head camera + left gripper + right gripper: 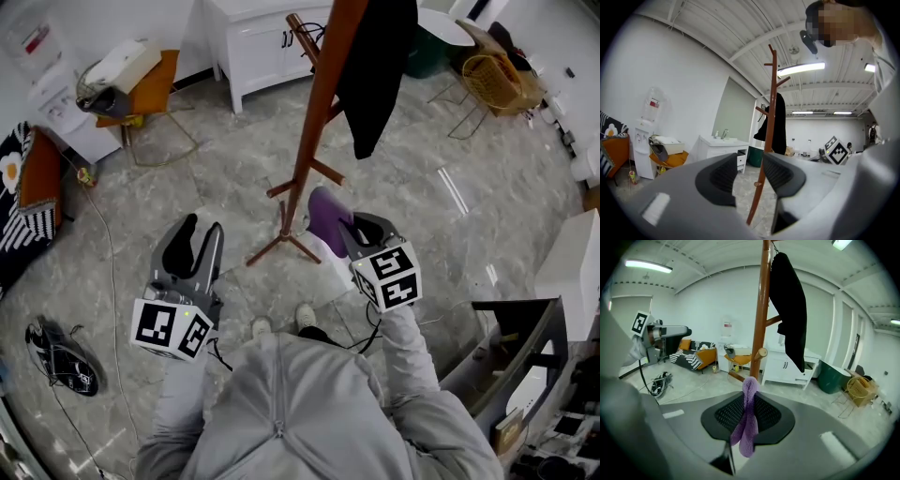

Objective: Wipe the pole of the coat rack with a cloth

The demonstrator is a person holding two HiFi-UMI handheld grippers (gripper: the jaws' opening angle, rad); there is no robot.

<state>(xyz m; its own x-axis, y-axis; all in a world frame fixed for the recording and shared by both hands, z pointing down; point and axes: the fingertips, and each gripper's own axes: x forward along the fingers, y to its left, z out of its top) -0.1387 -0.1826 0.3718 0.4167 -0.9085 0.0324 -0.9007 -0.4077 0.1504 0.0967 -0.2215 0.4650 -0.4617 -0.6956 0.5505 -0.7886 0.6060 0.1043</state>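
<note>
Pole (762, 310): just ahead of the right gripper (749, 412); whether they touch is unclear.
Cloth (750, 391): purple, clamped between its jaws, with the end poking forward so that fabric meets the wood.
Left gripper (192, 246): jaws apart, empty, waiting alongside.
Coat (375, 66): hangs above, clear of this stretch.

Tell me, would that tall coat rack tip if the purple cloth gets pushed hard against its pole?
Probably it could wobble: the coat rack's pole is tall and slim over short splayed feet. The black garment hanging high on one side likely makes it top-heavy. The wood looks rigid, so it should not bend.
</note>
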